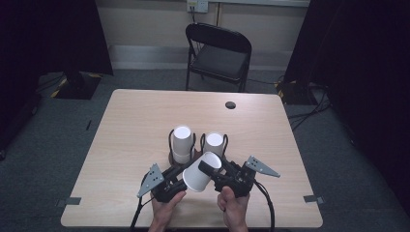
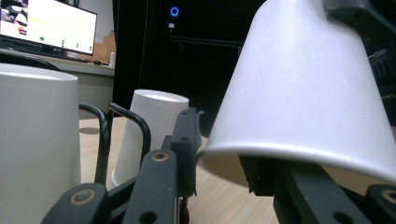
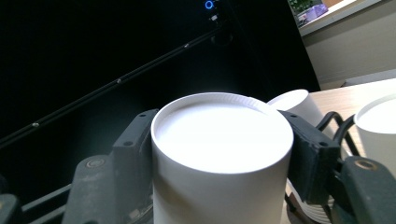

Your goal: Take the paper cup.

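A white paper cup [image 1: 198,178] hangs tilted above the near part of the table [image 1: 135,121], closed end up. My right gripper [image 1: 210,166] is shut on its narrow closed end; in the right gripper view the cup [image 3: 219,186] sits between both jaws of my right gripper [image 3: 222,135]. My left gripper [image 1: 186,171] stands open at the cup's wide mouth. In the left gripper view the cup [image 2: 303,93] has one jaw beside its rim and the other under it, with my left gripper [image 2: 217,149] open. Two more white cups [image 1: 182,142] [image 1: 213,143] stand upside down in a black wire holder [image 1: 170,137].
A black folding chair [image 1: 220,50] stands beyond the far edge. A dark round hole [image 1: 230,105] lies in the tabletop at the far right. Grey tape marks [image 1: 72,200] [image 1: 313,198] sit near the front corners. Dark curtains flank the room.
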`<control>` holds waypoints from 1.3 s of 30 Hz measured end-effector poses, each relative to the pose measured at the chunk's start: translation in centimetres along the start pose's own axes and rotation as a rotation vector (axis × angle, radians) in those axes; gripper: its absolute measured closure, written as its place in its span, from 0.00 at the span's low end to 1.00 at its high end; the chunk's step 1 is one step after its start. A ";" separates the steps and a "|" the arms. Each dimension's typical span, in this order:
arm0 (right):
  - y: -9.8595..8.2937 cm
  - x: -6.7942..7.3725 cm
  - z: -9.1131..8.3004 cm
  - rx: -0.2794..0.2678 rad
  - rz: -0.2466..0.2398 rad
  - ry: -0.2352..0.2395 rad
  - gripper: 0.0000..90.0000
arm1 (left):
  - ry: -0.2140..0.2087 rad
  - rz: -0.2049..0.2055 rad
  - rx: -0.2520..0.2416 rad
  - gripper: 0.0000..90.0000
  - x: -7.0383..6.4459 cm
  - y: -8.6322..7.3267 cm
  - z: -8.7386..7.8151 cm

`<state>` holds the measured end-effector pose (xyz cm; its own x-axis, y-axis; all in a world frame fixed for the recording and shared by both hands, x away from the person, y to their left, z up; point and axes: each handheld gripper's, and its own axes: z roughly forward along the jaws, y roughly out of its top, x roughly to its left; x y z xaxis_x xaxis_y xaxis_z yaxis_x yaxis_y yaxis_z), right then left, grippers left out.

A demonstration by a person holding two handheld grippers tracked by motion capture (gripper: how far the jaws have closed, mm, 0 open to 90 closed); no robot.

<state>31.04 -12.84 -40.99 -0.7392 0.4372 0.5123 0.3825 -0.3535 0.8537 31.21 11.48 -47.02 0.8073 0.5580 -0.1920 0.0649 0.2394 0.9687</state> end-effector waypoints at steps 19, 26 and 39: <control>0.0 -0.8 0.0 0.040 0.091 0.065 0.38 | -0.033 -0.002 -0.021 0.86 0.3 0.3 -0.4; 0.1 -0.9 0.0 0.044 0.053 0.044 0.34 | -0.053 0.019 0.008 0.90 -0.1 0.3 -0.3; 0.6 -1.0 -0.6 0.019 -0.004 -0.020 0.30 | -0.090 0.056 0.070 0.94 -0.5 0.5 -0.4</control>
<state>31.68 -13.95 -40.99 -0.7298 0.4550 0.5103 0.3898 -0.3363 0.8573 30.58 11.66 -46.55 0.8600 0.4947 -0.1254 0.0563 0.1523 0.9867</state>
